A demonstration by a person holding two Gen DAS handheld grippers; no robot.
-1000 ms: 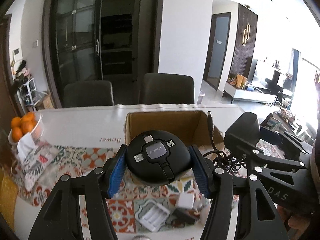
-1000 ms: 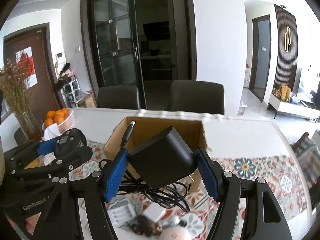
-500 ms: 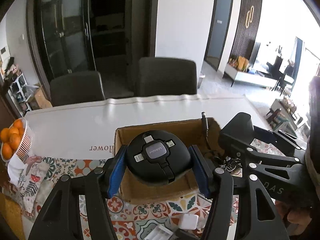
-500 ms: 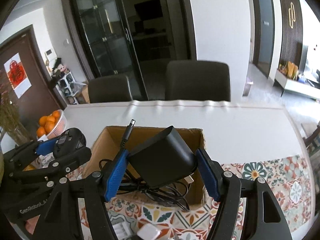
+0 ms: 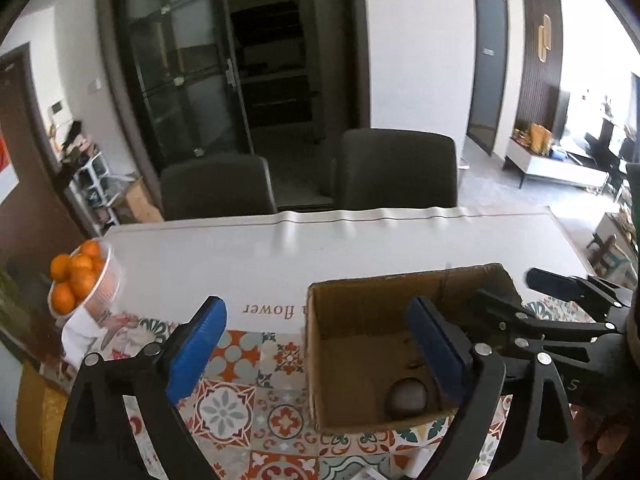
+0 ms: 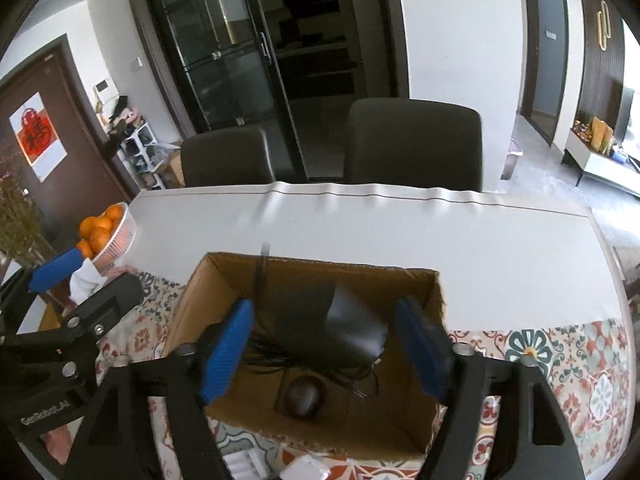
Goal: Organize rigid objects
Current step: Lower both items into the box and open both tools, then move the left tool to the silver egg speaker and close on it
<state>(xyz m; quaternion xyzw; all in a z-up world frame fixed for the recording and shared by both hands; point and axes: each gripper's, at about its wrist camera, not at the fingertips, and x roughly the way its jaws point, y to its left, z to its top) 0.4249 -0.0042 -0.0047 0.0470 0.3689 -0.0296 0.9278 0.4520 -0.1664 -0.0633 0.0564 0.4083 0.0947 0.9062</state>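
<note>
Cardboard box [image 6: 420, 292] — black adapter [image 6: 340, 324], round charger [image 6: 306, 400]

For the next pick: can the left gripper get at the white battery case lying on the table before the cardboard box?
Probably yes. The left gripper is opening and empty, and the white battery case lies uncovered on the patterned tablecloth, outside the brown cardboard box.

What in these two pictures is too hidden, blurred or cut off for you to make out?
- Round dark object on the cardboard box floor: blurred in the right wrist view; in the left wrist view the left gripper's right finger partly covers it.
- Black adapter: motion-blurred, so whether it has landed is unclear.
- White items before the box: cut off by the bottom edge.
- Tablecloth lettering: its end is hidden by the box.
</note>
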